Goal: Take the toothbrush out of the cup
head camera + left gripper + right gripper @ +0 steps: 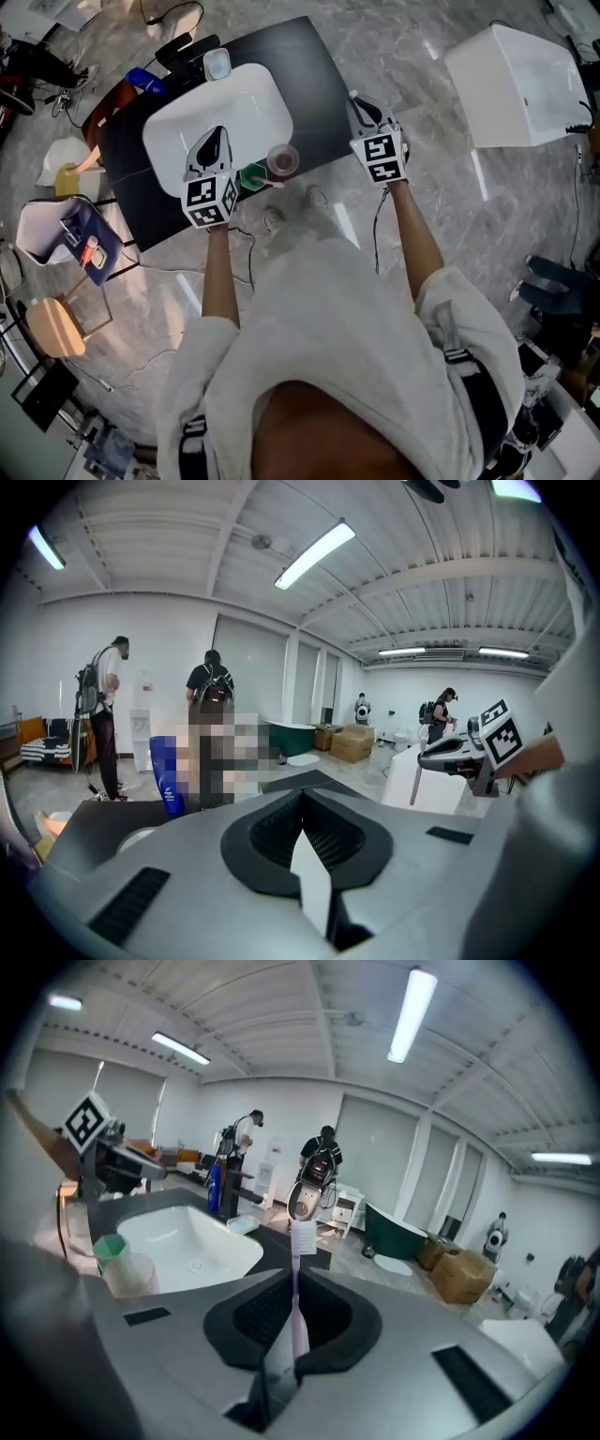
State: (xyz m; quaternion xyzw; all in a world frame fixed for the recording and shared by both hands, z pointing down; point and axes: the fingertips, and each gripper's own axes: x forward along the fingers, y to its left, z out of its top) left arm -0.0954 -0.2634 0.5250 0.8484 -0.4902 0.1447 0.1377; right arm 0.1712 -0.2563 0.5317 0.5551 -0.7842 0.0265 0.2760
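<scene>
The cup (283,159) blocks the way between your left tongs (217,133) and right tongs (356,99); right of the tabletop (302,58), the floor (441,192) lies open.

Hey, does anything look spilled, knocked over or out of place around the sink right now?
Nothing stands out. The translucent pink cup stands upright by the white basin, and the pink toothbrush is clamped between the fingers of the right gripper. No spill shows.

Toothbrush (302,1238) lower handle hidden inside right gripper (298,1281).

White sink (246,111) in dark counter (302,62)
</scene>
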